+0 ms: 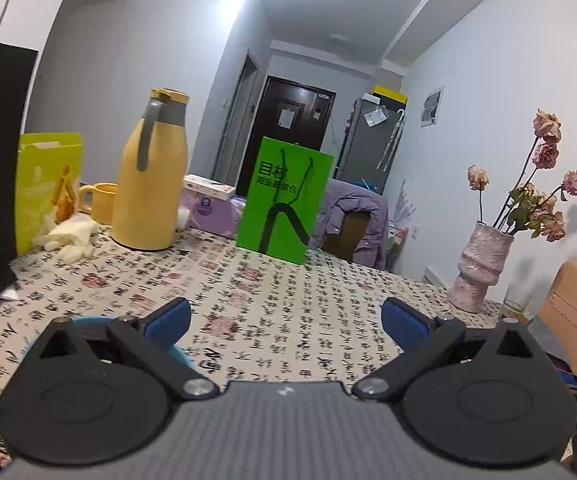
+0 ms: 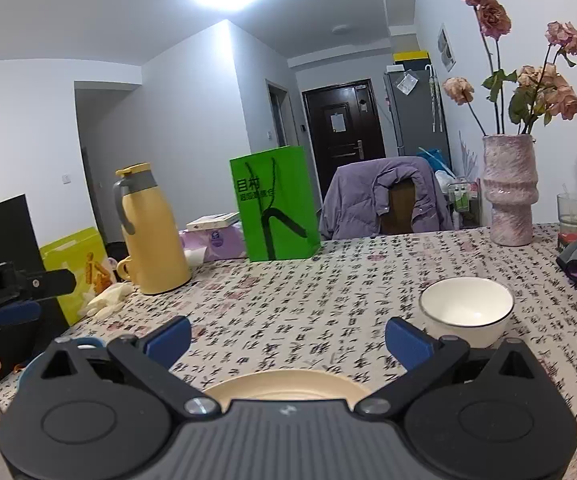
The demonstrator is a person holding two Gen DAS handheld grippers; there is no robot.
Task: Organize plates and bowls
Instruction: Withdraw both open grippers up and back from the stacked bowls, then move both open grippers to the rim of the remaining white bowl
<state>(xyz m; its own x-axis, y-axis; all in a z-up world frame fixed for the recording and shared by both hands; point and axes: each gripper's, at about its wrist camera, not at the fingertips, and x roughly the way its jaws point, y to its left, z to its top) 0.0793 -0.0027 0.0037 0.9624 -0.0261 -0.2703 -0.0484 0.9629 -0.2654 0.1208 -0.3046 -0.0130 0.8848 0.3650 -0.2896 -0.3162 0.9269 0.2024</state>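
Nearest to me, my right gripper (image 2: 287, 338) hangs low over the tabletop (image 2: 328, 280), its 2 blue fingers (image 2: 168, 340) spread wide and holding nothing. Directly under them lies a cream plate (image 2: 288, 386), flat, its far rim showing just past the gripper body. A white bowl (image 2: 466, 310) stands upright just beyond the right-hand finger, so my right hand is the nearer for both. At the left, a blue dish (image 2: 34, 362) peeks out by my left gripper (image 1: 286, 318), whose fingers are equally wide apart and empty. Far back stand a yellow flask (image 2: 152, 232) and a green bag (image 2: 274, 204).
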